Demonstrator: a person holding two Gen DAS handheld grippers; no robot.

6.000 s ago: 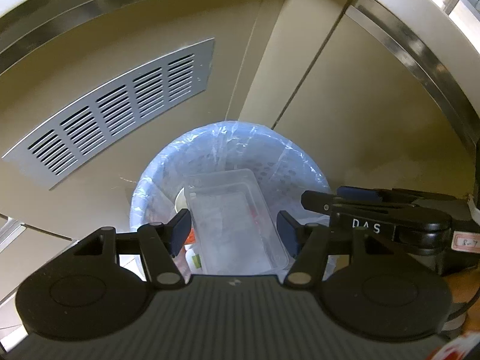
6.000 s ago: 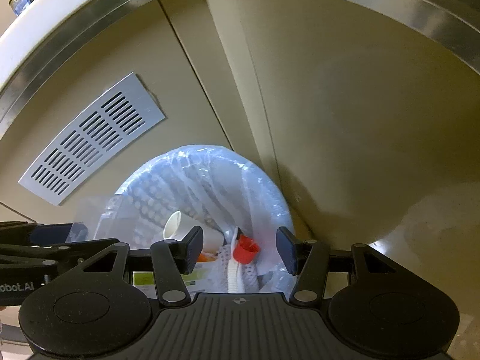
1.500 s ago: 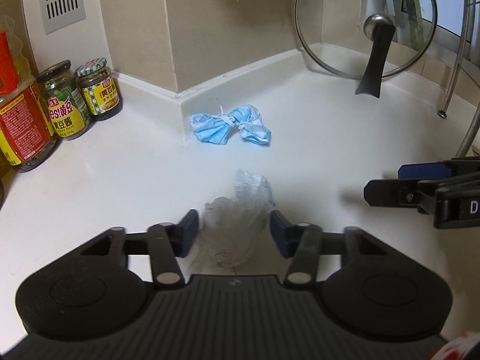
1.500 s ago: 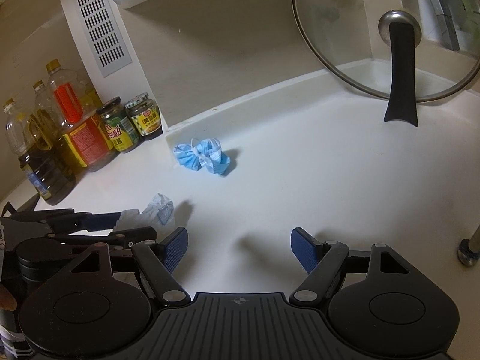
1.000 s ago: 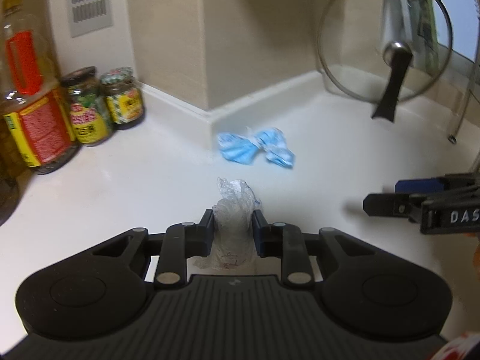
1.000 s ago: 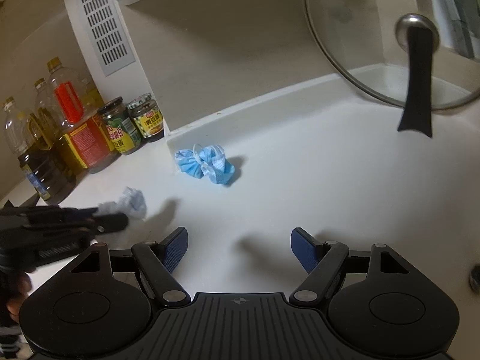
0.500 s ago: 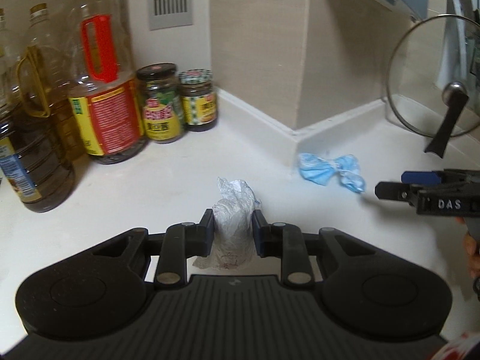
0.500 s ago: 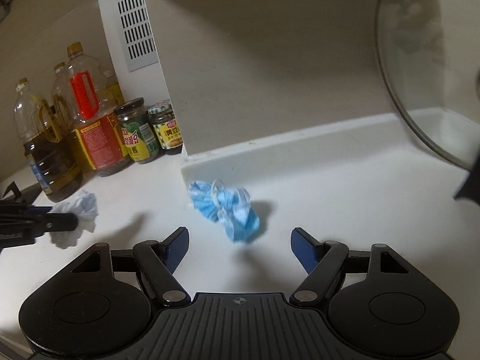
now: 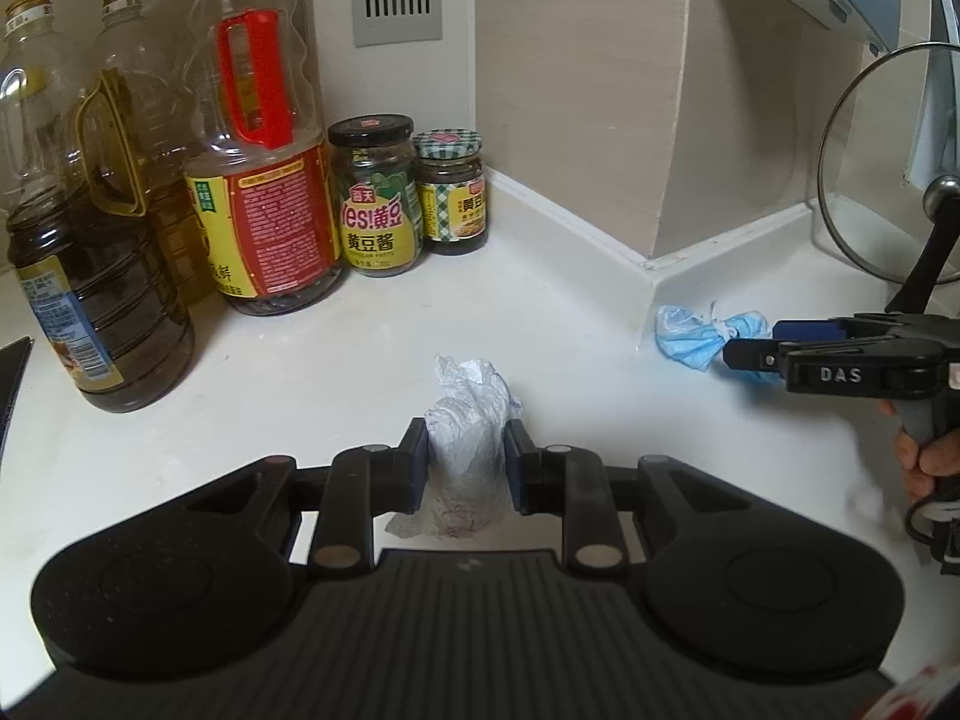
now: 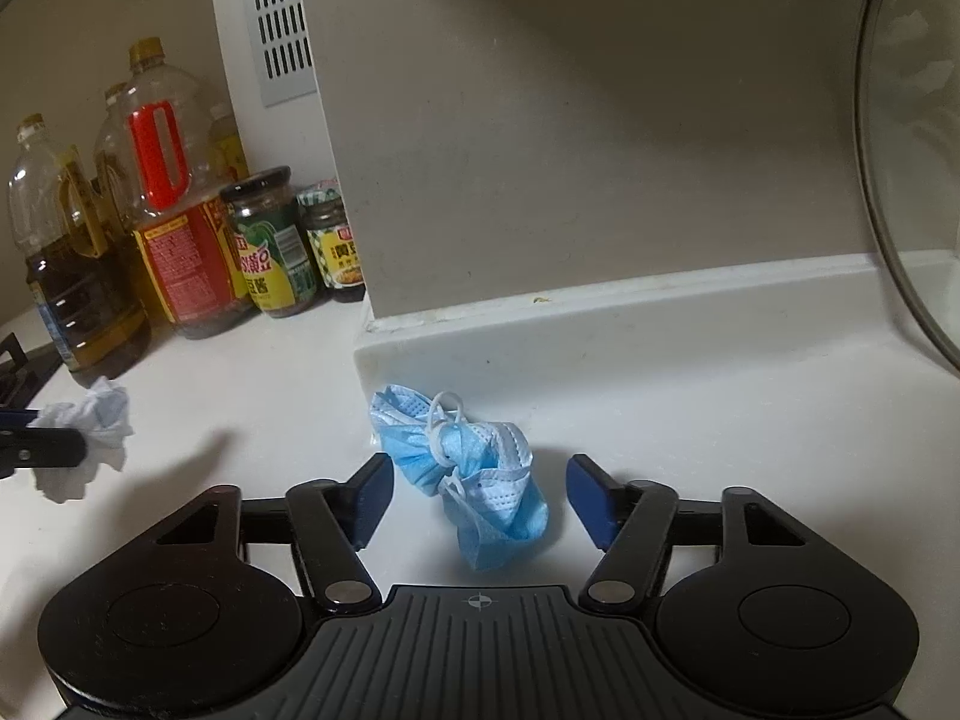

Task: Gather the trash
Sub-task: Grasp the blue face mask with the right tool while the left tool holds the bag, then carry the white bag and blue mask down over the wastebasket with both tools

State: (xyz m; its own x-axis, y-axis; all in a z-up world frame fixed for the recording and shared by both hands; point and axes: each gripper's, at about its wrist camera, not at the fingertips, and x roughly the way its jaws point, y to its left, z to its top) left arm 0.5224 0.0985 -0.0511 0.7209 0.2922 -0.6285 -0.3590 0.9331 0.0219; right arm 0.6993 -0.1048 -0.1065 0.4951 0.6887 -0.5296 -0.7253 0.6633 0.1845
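Note:
My left gripper [image 9: 467, 444] is shut on a crumpled clear plastic wrapper [image 9: 468, 420], held just above the white counter; in the right wrist view the same wrapper [image 10: 90, 426] shows at the left edge. A crumpled blue face mask [image 10: 474, 480] lies on the counter beside the wall corner. My right gripper [image 10: 477, 492] straddles the mask, and its jaws are closing with the mask between them, the pads still apart from it. In the left wrist view the mask [image 9: 696, 339] lies at the tips of the right gripper [image 9: 750, 348].
Oil bottles [image 9: 264, 180] and two sauce jars [image 9: 378, 198] stand along the back left wall. A glass pot lid [image 9: 888, 180] leans against the wall at right. A white splash ledge [image 10: 600, 324] runs behind the mask. A hand [image 9: 924, 456] grips the right handle.
The right gripper moved in over the blue mask and its jaws have narrowed around it. The left gripper, holding the wrapper since a second ago, swung left toward the bottles.

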